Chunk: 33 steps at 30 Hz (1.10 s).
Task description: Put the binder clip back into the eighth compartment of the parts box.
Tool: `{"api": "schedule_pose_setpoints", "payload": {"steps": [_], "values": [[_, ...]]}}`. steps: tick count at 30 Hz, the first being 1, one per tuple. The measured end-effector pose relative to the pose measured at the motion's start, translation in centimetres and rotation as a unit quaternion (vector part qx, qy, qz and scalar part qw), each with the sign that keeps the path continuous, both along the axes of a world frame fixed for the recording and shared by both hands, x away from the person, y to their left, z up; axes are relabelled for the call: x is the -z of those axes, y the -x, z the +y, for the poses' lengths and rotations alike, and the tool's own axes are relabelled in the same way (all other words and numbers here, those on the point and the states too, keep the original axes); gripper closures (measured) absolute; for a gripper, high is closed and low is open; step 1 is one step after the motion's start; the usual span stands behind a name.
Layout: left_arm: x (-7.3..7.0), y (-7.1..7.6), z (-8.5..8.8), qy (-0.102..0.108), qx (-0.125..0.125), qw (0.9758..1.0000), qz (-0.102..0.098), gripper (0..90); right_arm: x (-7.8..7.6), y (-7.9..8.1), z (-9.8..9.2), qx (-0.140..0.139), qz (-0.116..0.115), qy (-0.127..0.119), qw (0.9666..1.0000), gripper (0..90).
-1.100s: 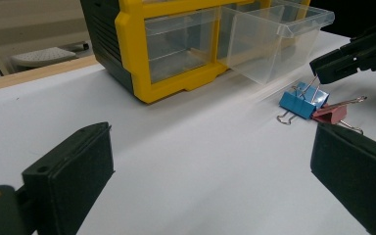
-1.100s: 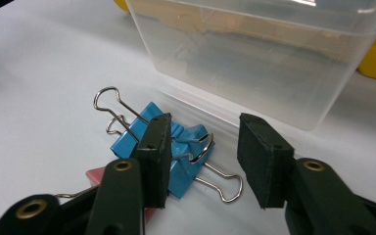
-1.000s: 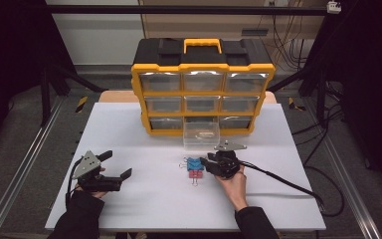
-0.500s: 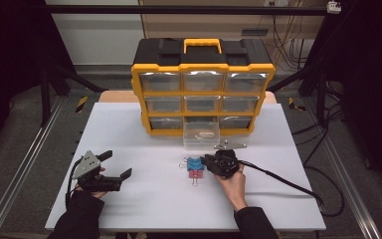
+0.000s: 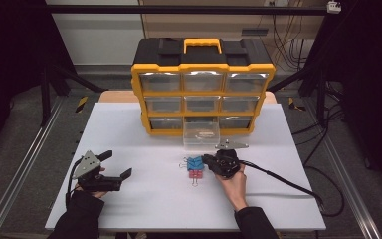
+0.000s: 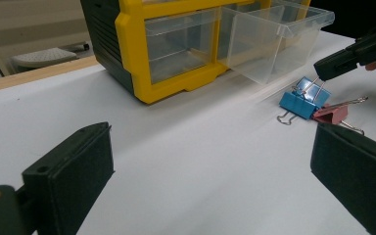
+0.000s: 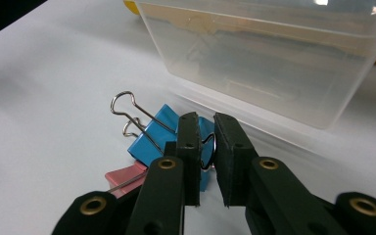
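A blue binder clip (image 5: 195, 163) (image 6: 301, 100) (image 7: 156, 132) lies on the white table (image 5: 144, 129), touching a pink-red binder clip (image 5: 195, 174) (image 6: 335, 112) (image 7: 125, 176) just nearer the person. My right gripper (image 5: 205, 160) (image 7: 206, 142) reaches in from the right. Its jaws have just been closing and now pinch one wire handle of the blue clip. My left gripper (image 5: 117, 164) (image 6: 210, 161) rests low at the table's left, wide open, with nothing between its jaws.
A yellow-and-black drawer organizer (image 5: 201, 74) stands at the back of the table. One clear drawer (image 5: 201, 135) (image 6: 269, 39) (image 7: 274, 58) from its bottom row is pulled out, close behind the clips. The right gripper's cable (image 5: 283, 181) trails off to the right.
The right gripper's jaws have drawn together around the blue clip's handle. Both hands have stayed in place, and the clips have not moved.
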<state>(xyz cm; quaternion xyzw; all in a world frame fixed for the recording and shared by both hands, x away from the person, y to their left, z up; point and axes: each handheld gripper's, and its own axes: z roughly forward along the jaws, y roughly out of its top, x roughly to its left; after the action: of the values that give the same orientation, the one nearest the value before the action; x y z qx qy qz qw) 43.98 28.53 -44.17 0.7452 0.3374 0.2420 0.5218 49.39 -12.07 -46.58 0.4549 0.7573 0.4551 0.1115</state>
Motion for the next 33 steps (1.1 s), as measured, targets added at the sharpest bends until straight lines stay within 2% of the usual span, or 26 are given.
{"api": "schedule_pose_setpoints", "payload": {"steps": [15,16,20,23,27,33], "values": [[0.0,0.0,0.0,0.000,0.000,1.0000,0.000,1.4,-0.4,0.4,-0.1,-0.013,0.002,-0.014,0.9998,86.7],[0.0,0.0,0.0,0.000,0.000,1.0000,0.000,1.4,-0.4,0.2,-0.2,-0.022,-0.010,-0.013,0.9996,87.3],[0.0,0.0,0.0,0.000,0.000,1.0000,0.000,1.4,-0.5,0.4,-0.2,-0.024,-0.005,-0.019,0.9995,88.8],[0.0,0.0,0.0,0.001,0.000,1.0000,0.000,1.4,-0.5,0.3,-0.3,-0.024,-0.018,-0.011,0.9995,89.1],[-0.1,0.0,0.0,0.001,0.000,1.0000,-0.001,1.4,-0.6,0.5,-0.2,-0.020,-0.016,-0.019,0.9995,89.3],[-0.1,0.0,0.0,0.001,0.000,1.0000,-0.001,1.4,-1.1,0.7,-0.4,-0.020,-0.026,-0.021,0.9992,89.3]]}}
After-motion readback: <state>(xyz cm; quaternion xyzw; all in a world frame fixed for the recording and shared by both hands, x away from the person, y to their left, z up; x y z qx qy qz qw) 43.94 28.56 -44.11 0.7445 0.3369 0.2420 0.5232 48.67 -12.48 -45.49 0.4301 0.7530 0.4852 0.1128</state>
